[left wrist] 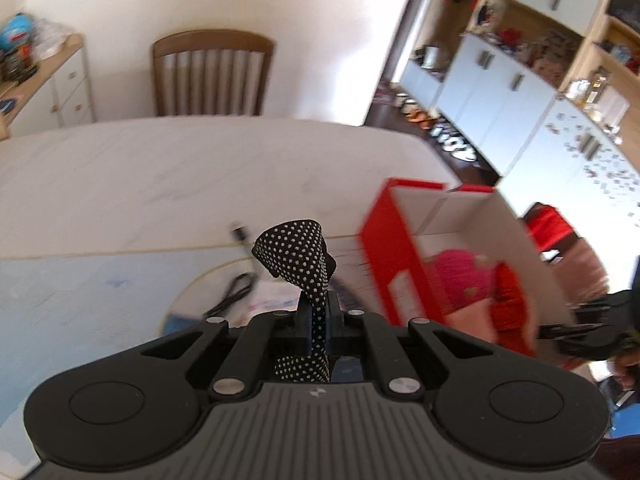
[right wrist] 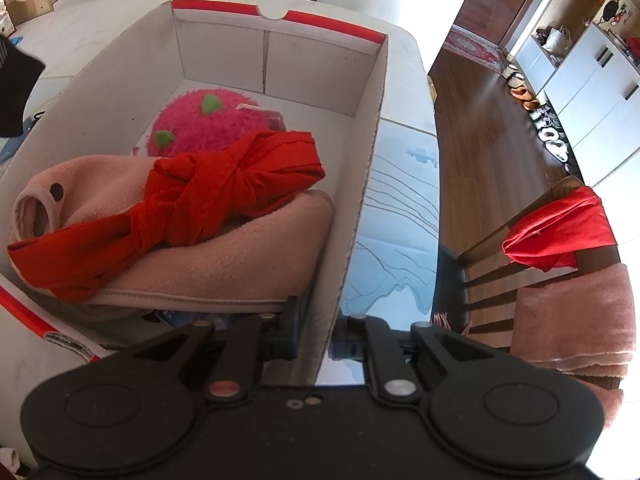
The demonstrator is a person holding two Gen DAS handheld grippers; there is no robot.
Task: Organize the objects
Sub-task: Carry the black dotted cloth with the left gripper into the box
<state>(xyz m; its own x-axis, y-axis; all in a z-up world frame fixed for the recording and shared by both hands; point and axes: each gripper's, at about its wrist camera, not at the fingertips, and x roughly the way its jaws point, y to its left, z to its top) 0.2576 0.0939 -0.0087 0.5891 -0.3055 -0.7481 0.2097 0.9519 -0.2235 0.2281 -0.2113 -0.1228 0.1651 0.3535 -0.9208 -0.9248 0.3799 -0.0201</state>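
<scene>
- The table (left wrist: 160, 168), pale and marbled, fills the middle of the left wrist view; a light blue mat (right wrist: 396, 216) covers its near part, and a wooden chair (left wrist: 212, 76) stands at its far edge.
- The cardboard box (right wrist: 372, 128), red outside and white inside, stands open on the table, to the right of the left gripper in the left wrist view.
- Inside the box lies a pink fleece garment (right wrist: 224, 264) against the near wall.
- A knotted red cloth (right wrist: 224, 192) lies across the top of the fleece.
- A fuzzy magenta toy (right wrist: 208, 124) with green spots sits behind them, towards the far wall.
- The right gripper (right wrist: 316, 340) is clamped on the box's right wall, one finger inside the box and one outside.
- The left gripper (left wrist: 316, 320) is clenched on a black fabric strip with white dots (left wrist: 300, 256), which sticks up between the fingers, off the table and left of the box.
- A black cable (left wrist: 236, 292) lies on the mat beyond the left gripper, apart from the box.
</scene>
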